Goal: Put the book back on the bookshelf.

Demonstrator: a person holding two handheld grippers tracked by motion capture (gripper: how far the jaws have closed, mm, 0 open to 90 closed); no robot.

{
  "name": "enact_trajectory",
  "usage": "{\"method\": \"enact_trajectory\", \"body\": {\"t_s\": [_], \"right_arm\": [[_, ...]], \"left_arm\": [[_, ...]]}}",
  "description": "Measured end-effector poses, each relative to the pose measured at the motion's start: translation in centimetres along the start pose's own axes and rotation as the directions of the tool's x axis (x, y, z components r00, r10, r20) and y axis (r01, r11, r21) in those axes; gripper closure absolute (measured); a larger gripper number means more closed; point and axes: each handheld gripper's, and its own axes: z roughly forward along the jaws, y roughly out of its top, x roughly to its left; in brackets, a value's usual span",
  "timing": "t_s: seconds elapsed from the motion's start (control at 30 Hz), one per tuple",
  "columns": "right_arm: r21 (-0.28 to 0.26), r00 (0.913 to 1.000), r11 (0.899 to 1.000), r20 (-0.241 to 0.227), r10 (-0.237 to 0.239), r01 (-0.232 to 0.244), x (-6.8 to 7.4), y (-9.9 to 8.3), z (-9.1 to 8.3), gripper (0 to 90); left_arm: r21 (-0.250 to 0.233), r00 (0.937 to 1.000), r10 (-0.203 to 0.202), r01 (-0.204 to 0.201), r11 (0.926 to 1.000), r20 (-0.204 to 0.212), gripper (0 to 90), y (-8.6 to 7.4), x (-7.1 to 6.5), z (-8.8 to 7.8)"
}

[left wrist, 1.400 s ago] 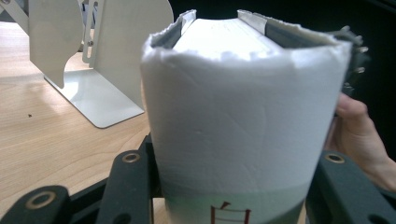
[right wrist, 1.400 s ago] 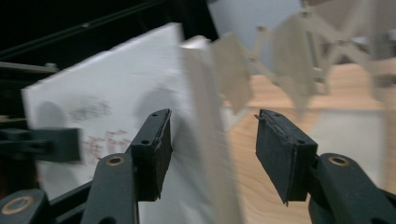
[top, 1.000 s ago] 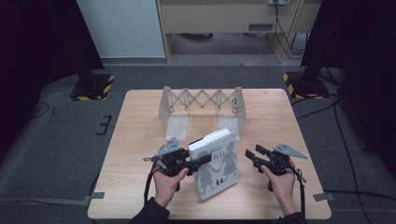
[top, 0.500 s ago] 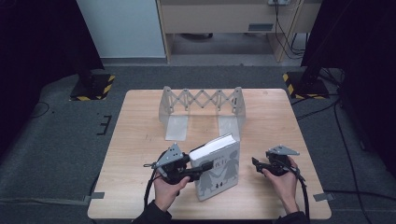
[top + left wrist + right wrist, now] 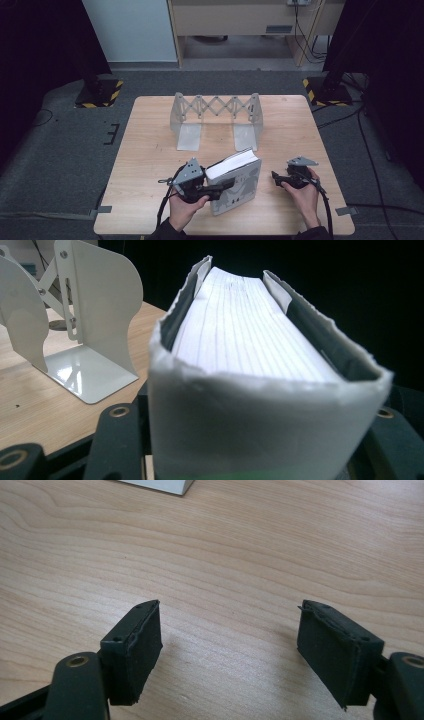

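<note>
Change since a second ago: thick white-covered paperback book [image 5: 235, 180] is standing steeper now, tipped up on its lower edge with the page block facing up and away; left gripper [image 5: 222, 187] has been sliding along with it toward the table's middle, and right gripper [image 5: 276, 179] has been backing off to the right.
Book: it is sitting near the front edge of the pale wooden table [image 5: 150, 150], between the two hands, leaning toward the right, its printed grey cover showing to the high view.
Book, close up: in the left gripper view the spine end [image 5: 260, 425] is filling the foreground, white pages fanning away behind it, cover edges curling outward.
Left claw: its jaws have just been opening, with the book standing between them; from these views I cannot tell whether the pads are pressing on the covers.
Left hand: a hand [image 5: 184, 207] is gripping the tool from the near side, cable trailing down.
Right claw: jaws have just been opening and are standing wide apart, nothing between them, black pads [image 5: 142, 647] hovering over bare wood, well clear of the book.
Right hand: a hand [image 5: 305, 192] is holding it low by the table's right front.
Farther back: white metal expanding bookend rack [image 5: 216, 117] is standing at the table's middle, well apart from the book.
</note>
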Motion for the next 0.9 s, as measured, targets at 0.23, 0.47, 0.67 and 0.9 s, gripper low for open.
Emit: {"method": "enact_trajectory", "body": {"t_s": [0.23,0.47,0.67,0.9], "right_arm": [[0.024,0.9998,1.0,0.022,-0.001,0.0,-0.1,-0.2,0.3,21.7],[-0.01,0.9993,1.0,0.037,0.009,-0.008,0.1,-0.4,0.7,15.6],[-0.008,0.9992,1.0,0.039,0.007,-0.006,0.1,-0.3,0.8,14.6],[-0.005,0.9994,1.0,0.034,0.009,-0.009,0.1,-0.3,0.9,12.8]], "left_arm": [[0.005,0.9998,0.019,-0.019,0.9998,0.004,37.0,0.9,-0.2,0.1],[0.001,0.9995,0.028,-0.028,0.9996,0.013,35.8,1.8,-0.7,0.1],[0.003,0.9988,0.04,-0.04,0.9992,0.028,36.8,1.7,-1.3,0.5],[-0.003,0.9976,0.068,-0.068,0.9977,0.012,35.2,2.7,-1.7,0.4]]}}
